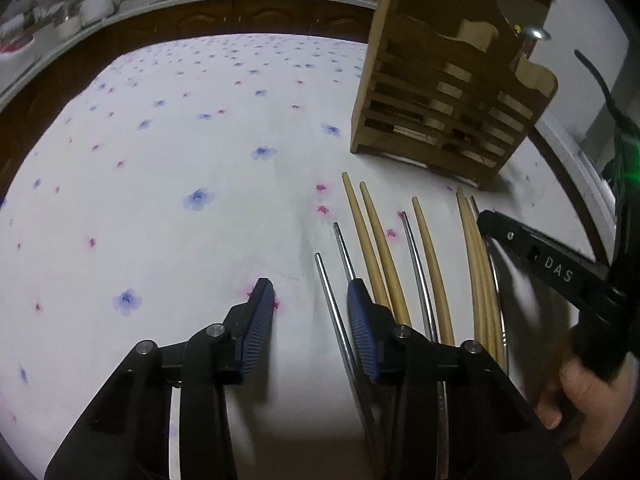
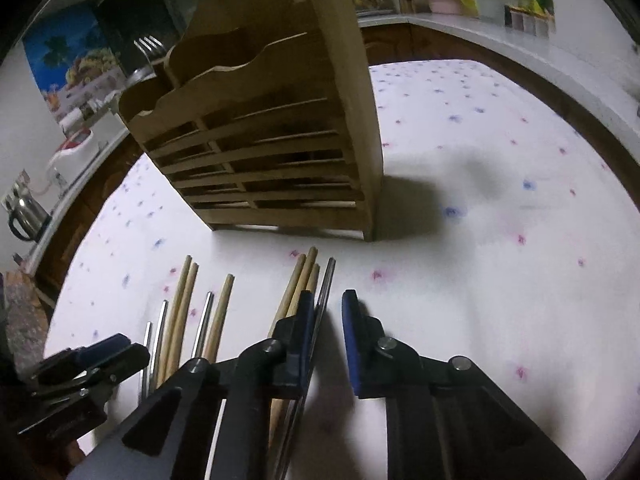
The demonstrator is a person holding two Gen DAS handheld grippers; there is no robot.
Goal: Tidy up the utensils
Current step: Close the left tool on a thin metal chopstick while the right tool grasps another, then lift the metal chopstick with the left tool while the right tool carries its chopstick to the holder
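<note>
1. The left hand-held gripper [image 1: 310, 294] is hovering low over the flowered tabletop [image 1: 168, 168], its blue-padded jaws standing partly apart with only cloth between the tips.
2. A steel chopstick [image 1: 334, 304] is lying just inside its right finger [image 1: 362, 328], passing under that finger towards the wrist; whether the pad is touching it I cannot tell.
3. Just to the right of that finger, more steel chopsticks and pale wooden chopsticks [image 1: 378, 248] are lying side by side, all pointing away from the gripper.
4. The wooden utensil holder [image 1: 448, 104] is standing upright ahead and to the right of the left hand-held gripper, beyond the chopstick tips and apart from them.
5. The right hand-held gripper [image 2: 328, 304] is sitting over the right end of the row, its jaws narrowed to a small gap.
6. A steel chopstick [image 2: 326, 288] is lying against the inner face of its left finger [image 2: 304, 336]; the right finger [image 2: 354, 340] is standing clear of it, so nothing is clamped.
7. A bundle of wooden chopsticks [image 2: 304, 276] is lying just left of that left finger and partly beneath it.
8. The slatted holder [image 2: 272, 120] is standing straight ahead of the right hand-held gripper, with a fork [image 2: 150, 50] showing behind its far left corner.
9. A person's hand [image 1: 580, 392] is gripping the handle of the right hand-held gripper.
</note>
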